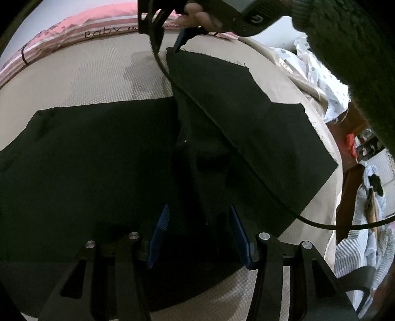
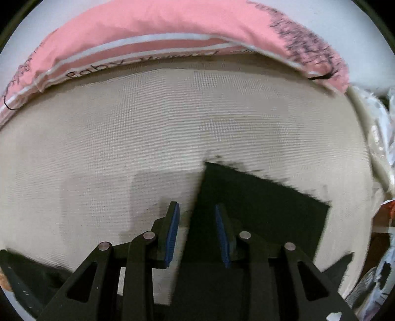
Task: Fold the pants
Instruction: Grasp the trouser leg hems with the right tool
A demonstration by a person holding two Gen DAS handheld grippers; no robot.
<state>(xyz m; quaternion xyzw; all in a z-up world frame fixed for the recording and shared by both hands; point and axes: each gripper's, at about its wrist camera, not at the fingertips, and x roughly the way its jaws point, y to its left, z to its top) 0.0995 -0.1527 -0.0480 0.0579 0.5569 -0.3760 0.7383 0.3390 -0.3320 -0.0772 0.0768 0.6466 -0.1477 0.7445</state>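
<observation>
- on the beige woven mat [image 1: 86,79], the black pants [image 1: 98,153] lie spread; one leg runs toward 1 o'clock in the left wrist view, its frayed hem near the mat's far edge.
- left gripper [image 1: 198,232]: dark cloth fills the gap between its blue pads, but black on black hides whether they pinch it; i cannot tell.
- right gripper [image 2: 196,232], in its own view: jaws part open over the hem corner [image 2: 259,197]; motion blur smears the edge, so the grip is unclear.
- only the left view shows the hand [image 1: 200,17] holding the right tool, and its cable [image 1: 158,56].
- pink bedding [image 2: 148,32] at 12 o'clock, its lettering partly cut off.
</observation>
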